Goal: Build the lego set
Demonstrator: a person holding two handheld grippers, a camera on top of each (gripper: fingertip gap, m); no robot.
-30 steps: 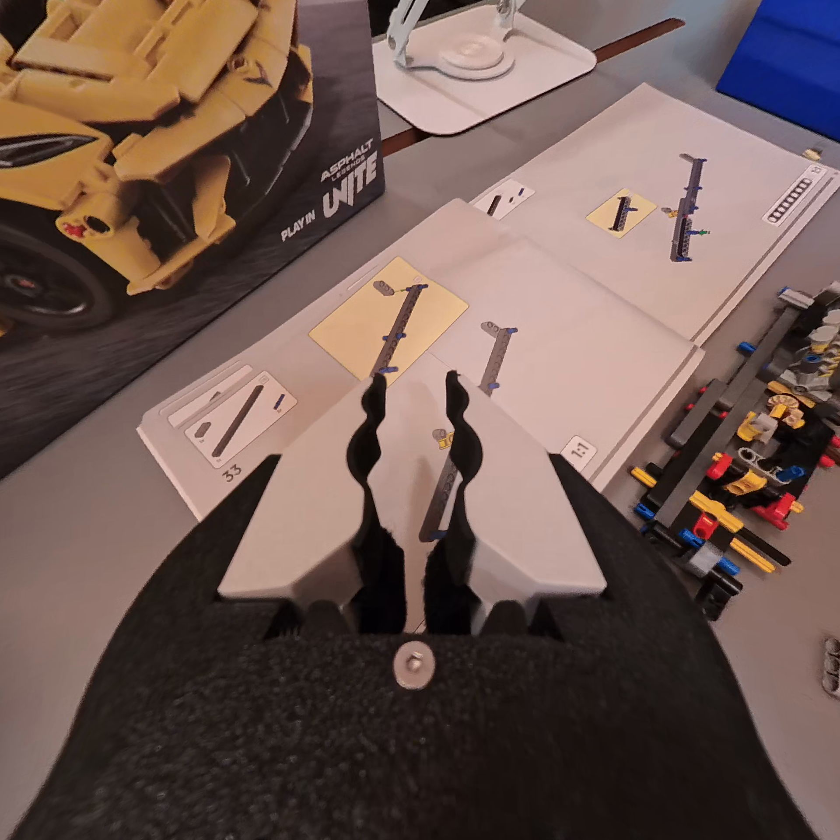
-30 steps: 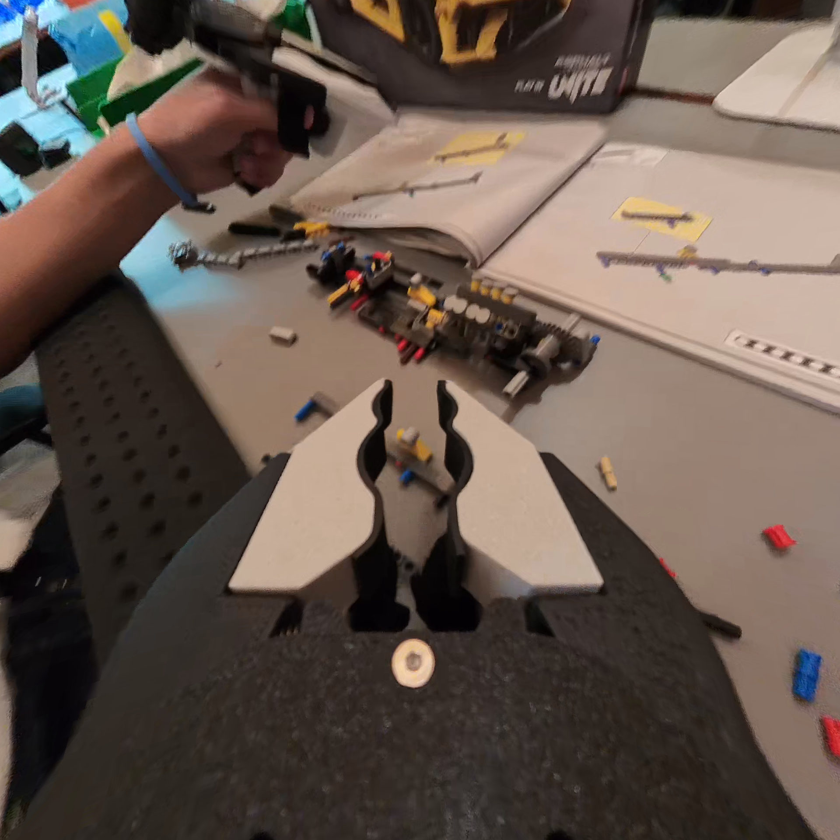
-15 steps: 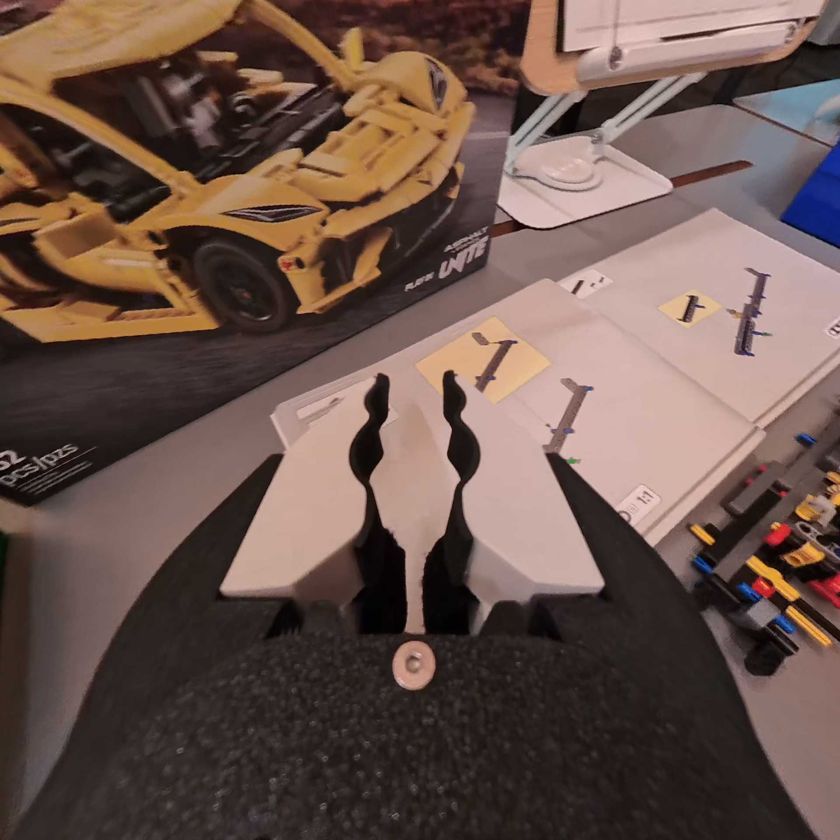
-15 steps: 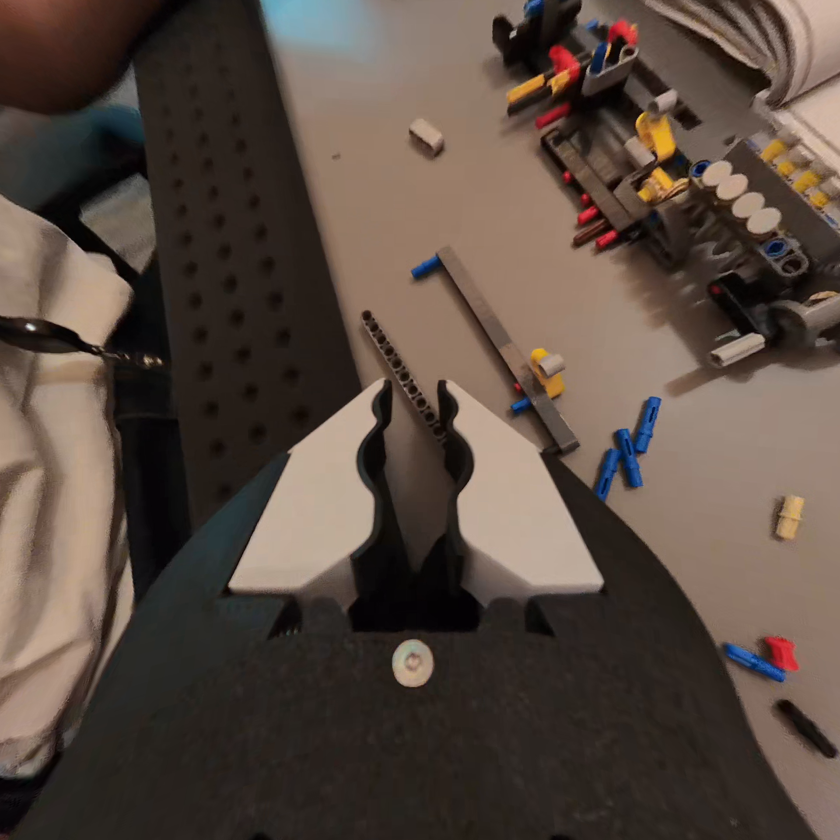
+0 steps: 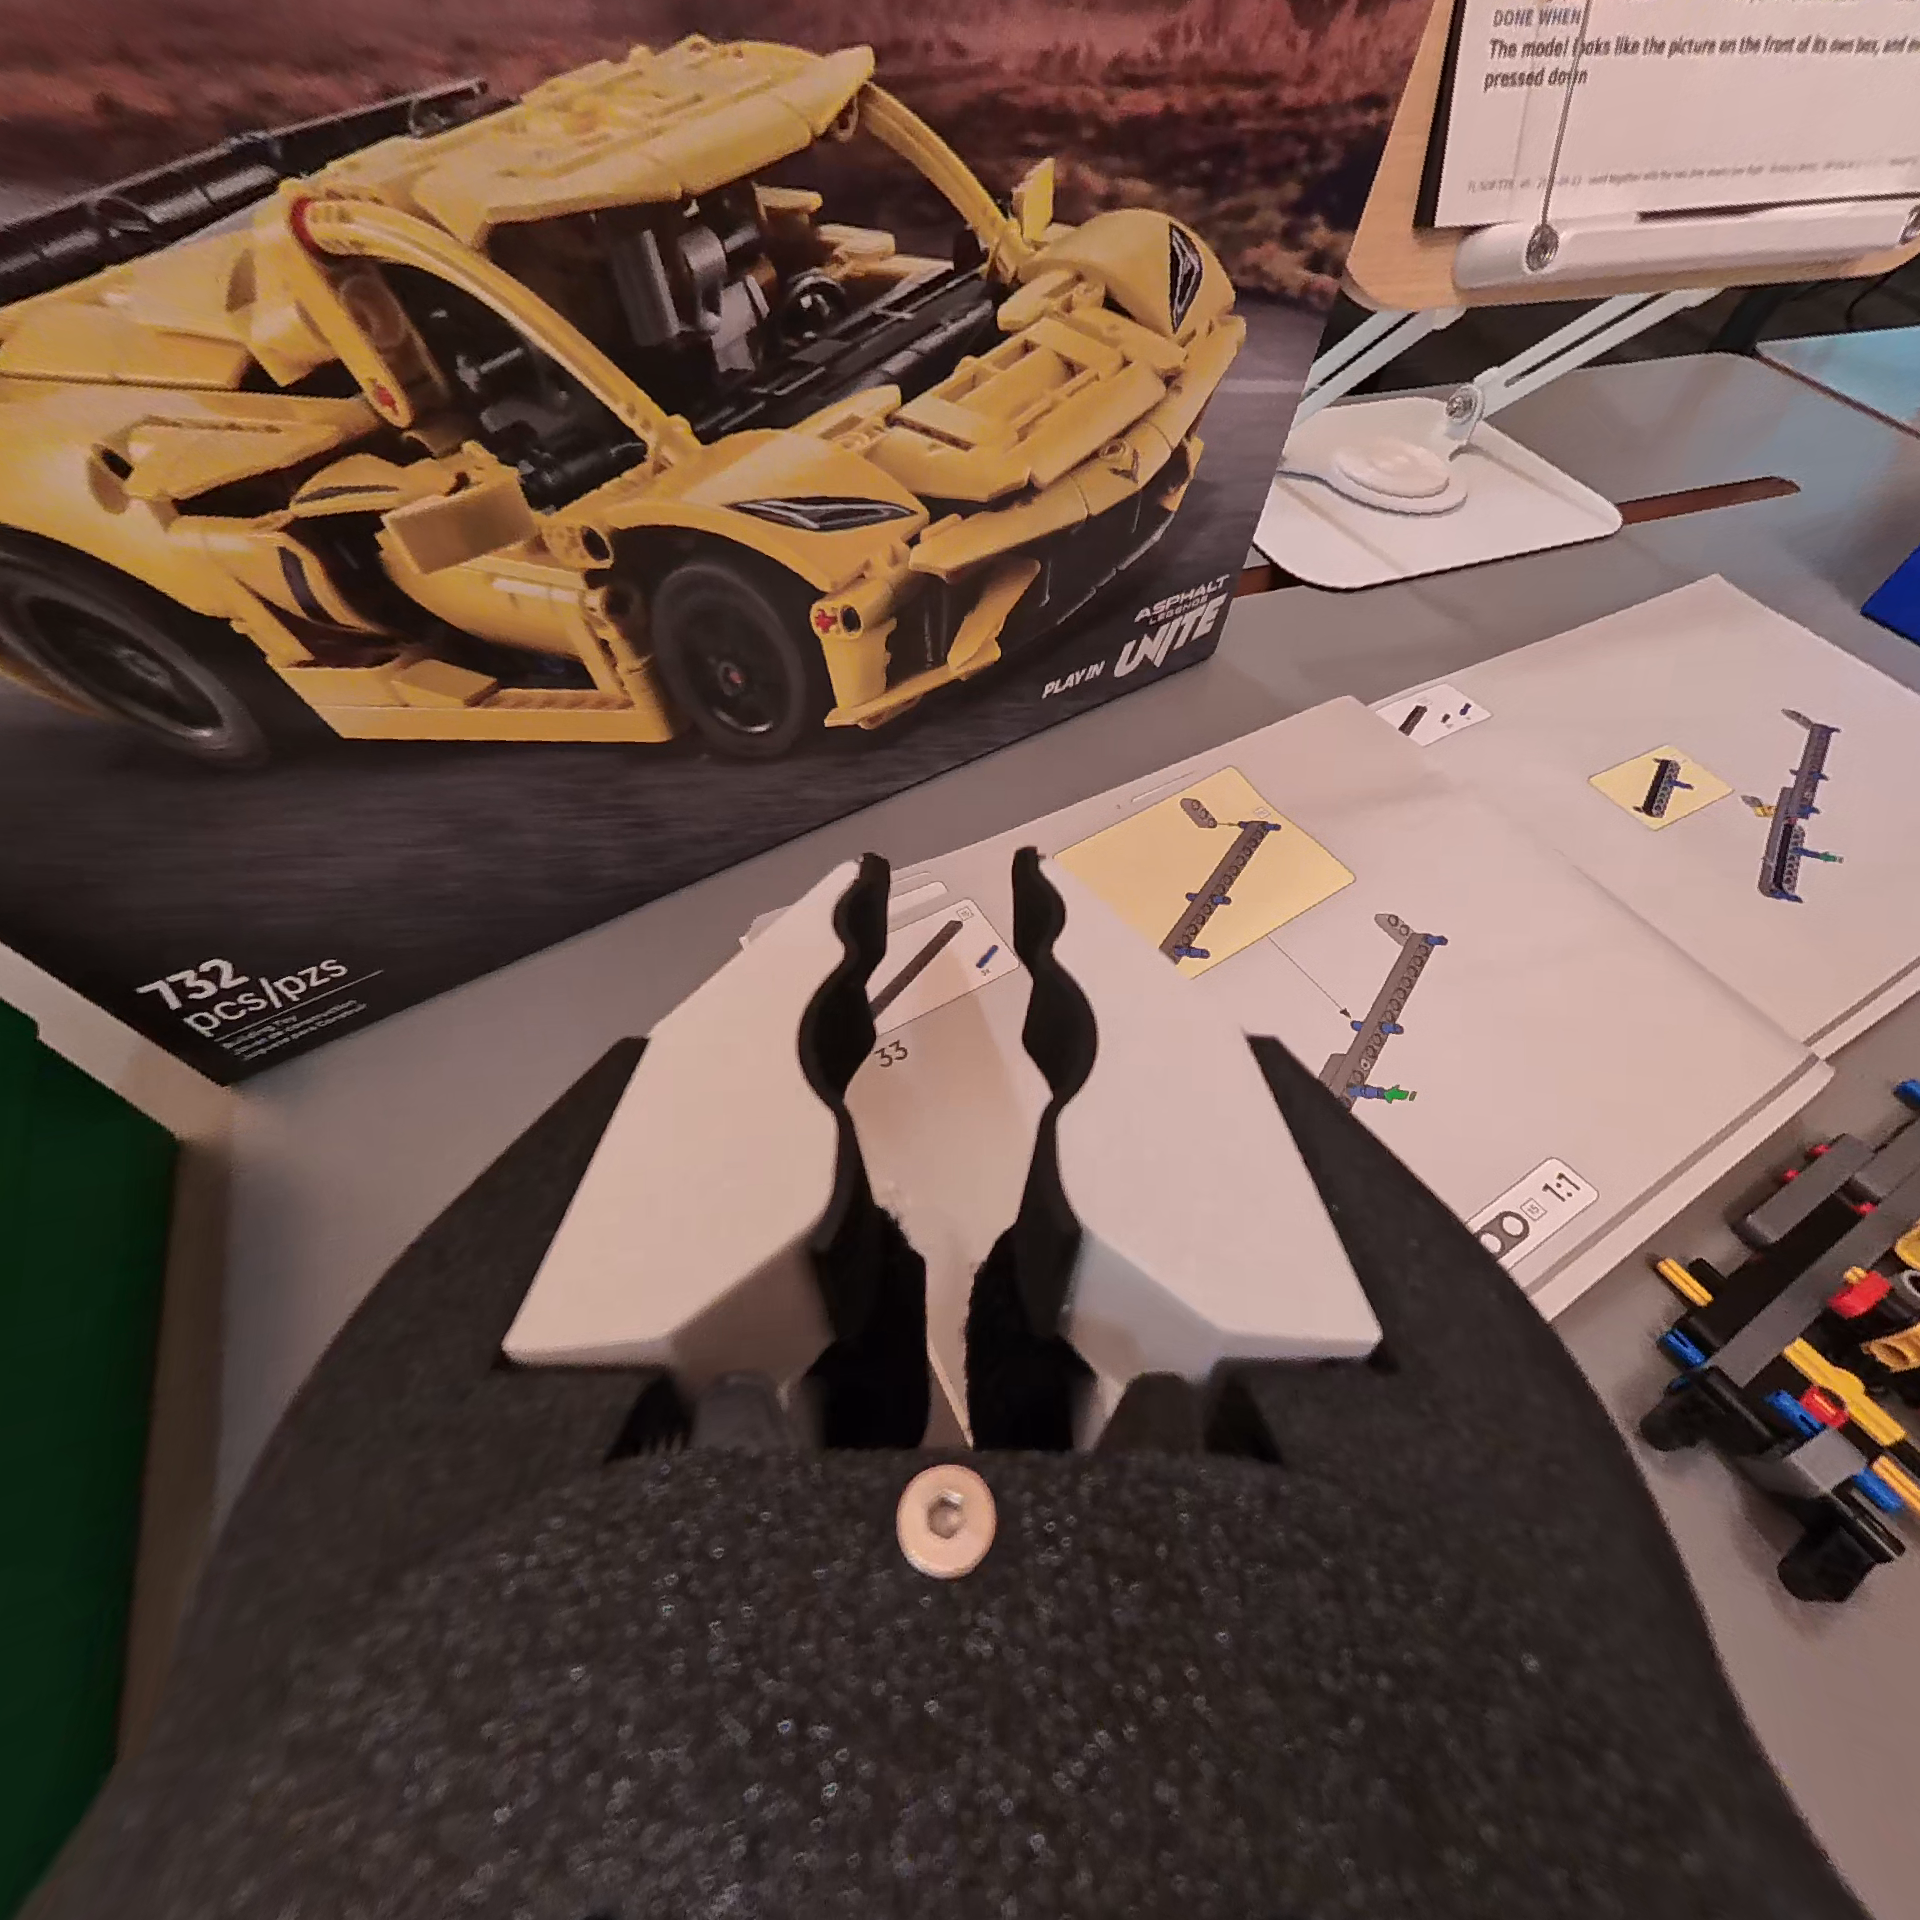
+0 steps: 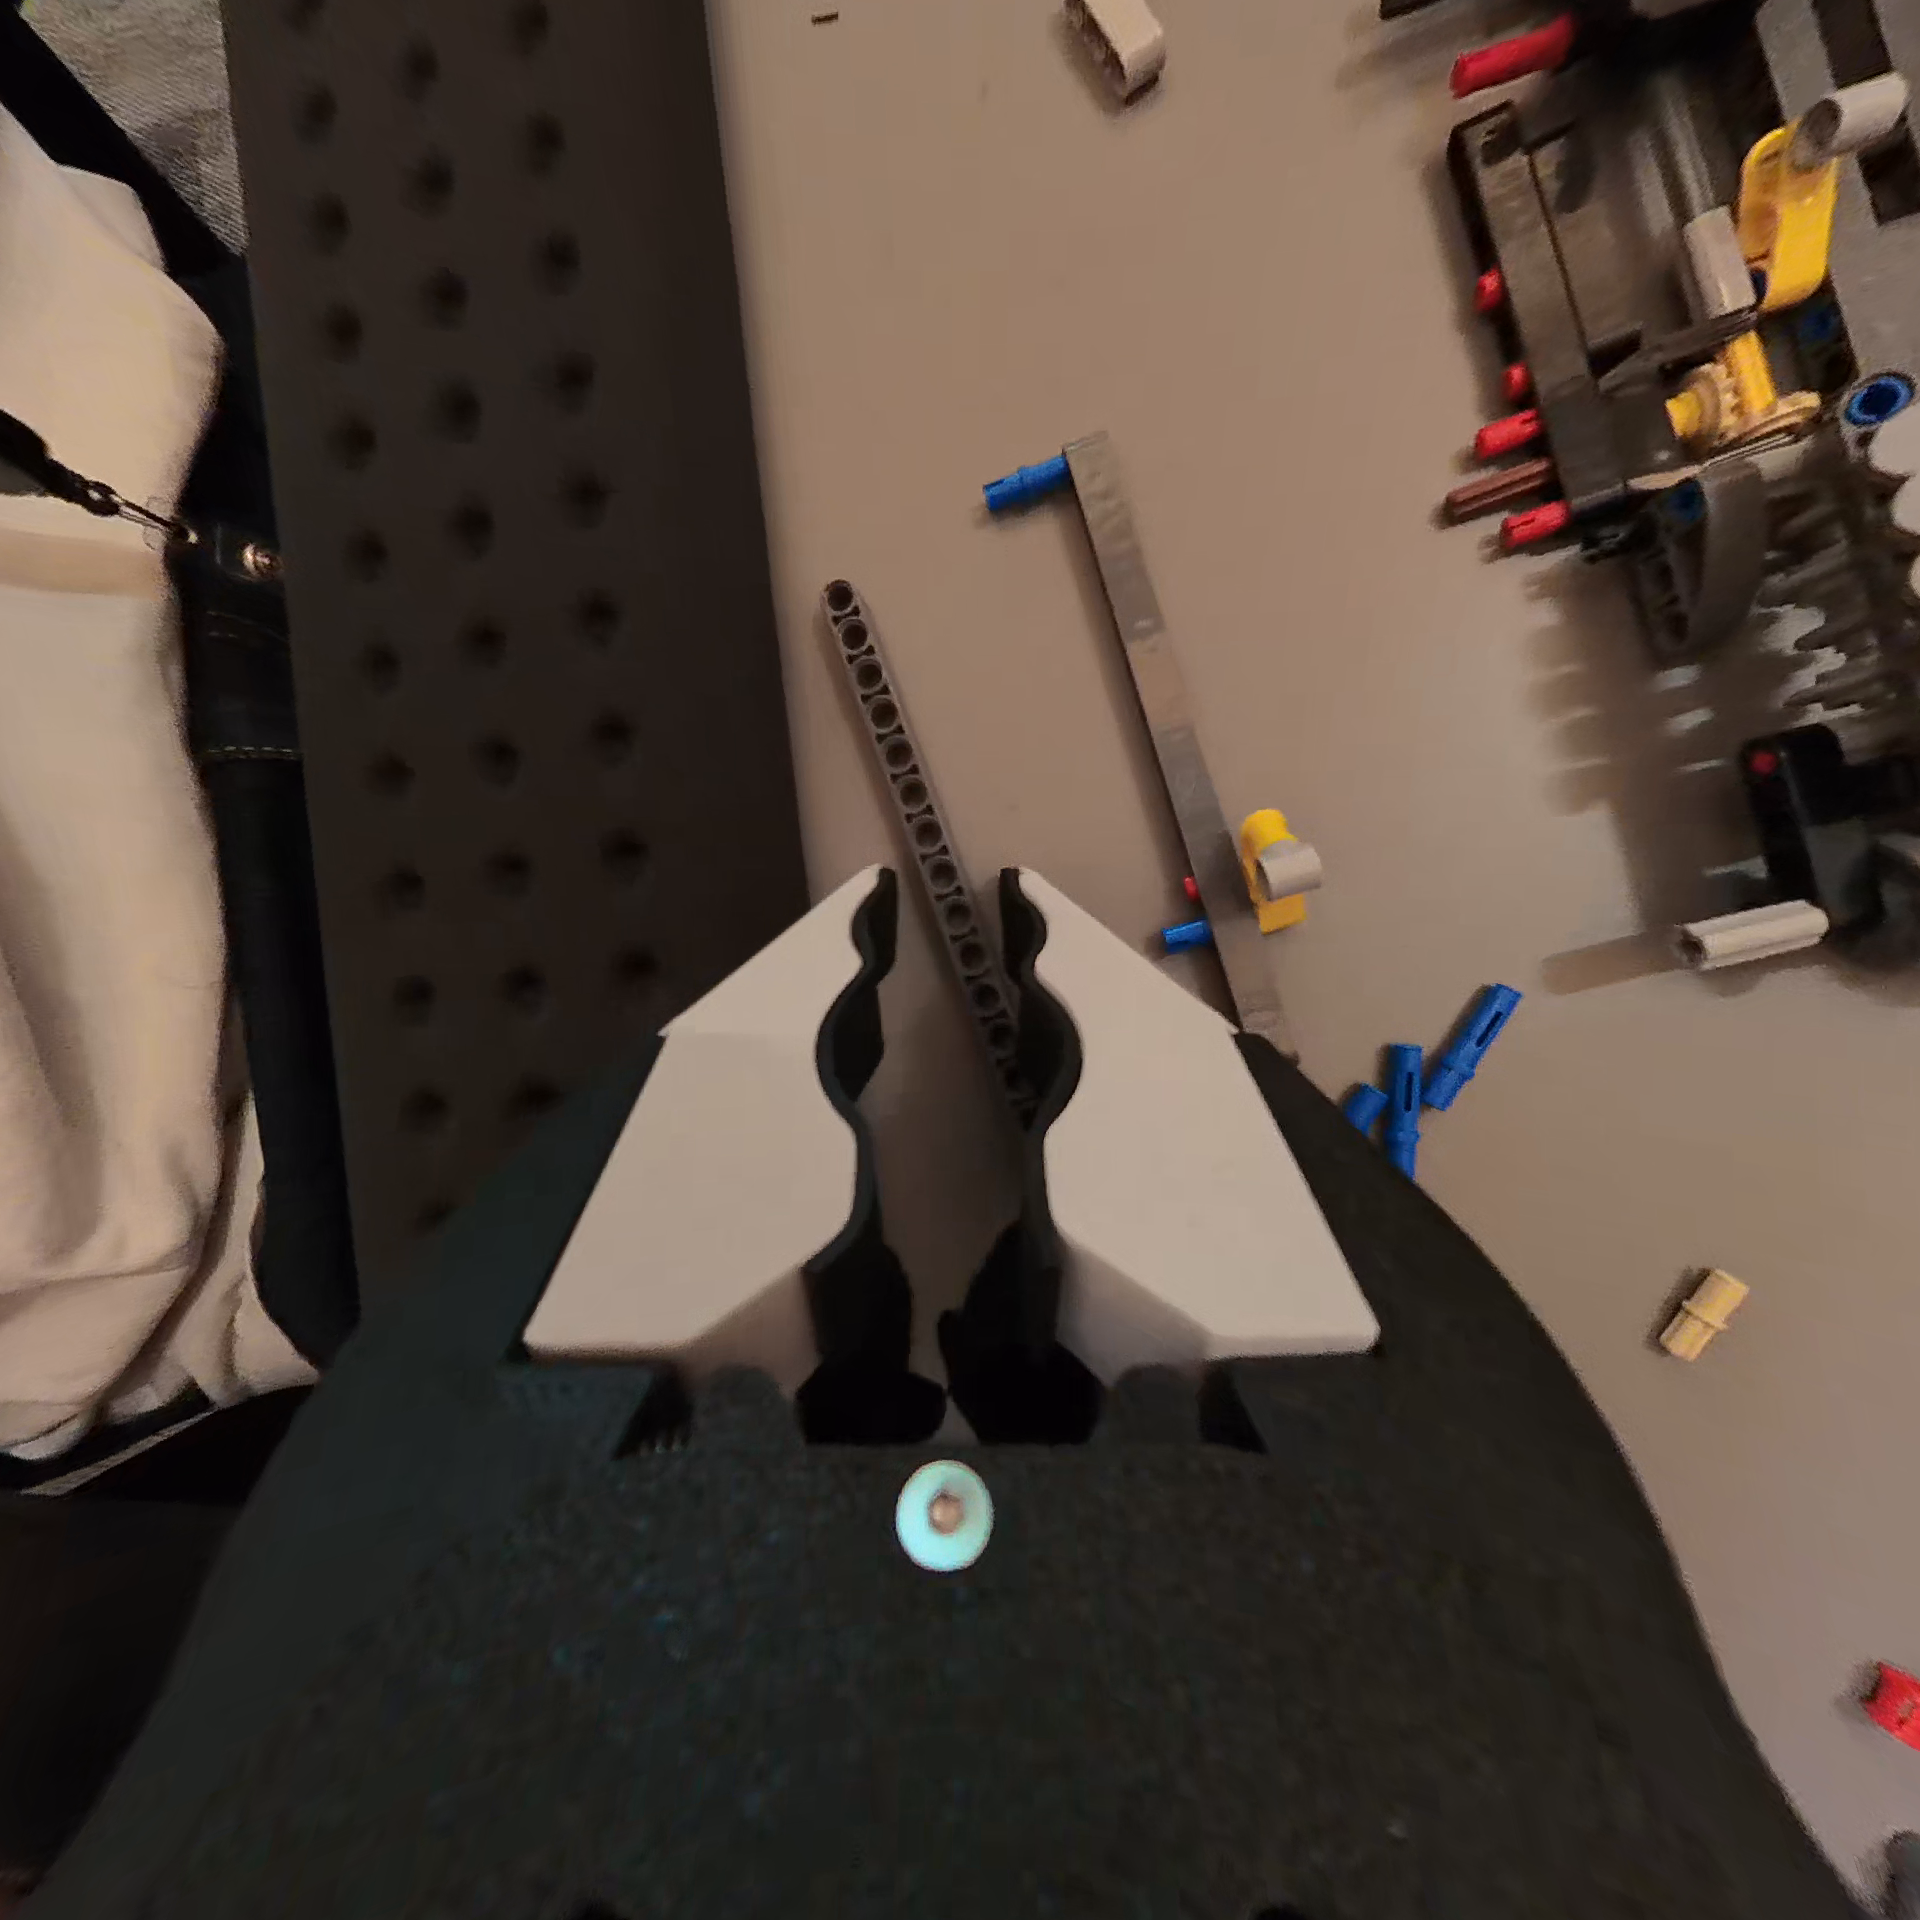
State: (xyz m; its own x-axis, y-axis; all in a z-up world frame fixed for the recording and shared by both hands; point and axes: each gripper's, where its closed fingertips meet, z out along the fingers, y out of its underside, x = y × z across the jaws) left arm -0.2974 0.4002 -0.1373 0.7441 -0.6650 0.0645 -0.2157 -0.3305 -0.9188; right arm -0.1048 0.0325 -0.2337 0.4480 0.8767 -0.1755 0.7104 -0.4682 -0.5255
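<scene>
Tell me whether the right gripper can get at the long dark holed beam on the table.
Probably yes: the right gripper is open, the holed beam lies flat, running between its fingers, and nothing covers it.

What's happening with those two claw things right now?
Left gripper open, empty, over the instruction booklet. Right gripper open, straddling the long holed beam on the table, not gripping. Nothing in the way.

We see rough, grainy black foam on the left gripper (image 5: 945, 873), its fingers (image 5: 707, 1174) smooth matt plastic. The box (image 5: 623, 499) is printed card with a slight sheen; the booklet (image 5: 1475, 997) is matt paper. On the smooth matt tabletop (image 6: 935, 312), the beam (image 6: 904, 769) is dull plastic and the pins (image 6: 1455, 1049) glossy.
</scene>
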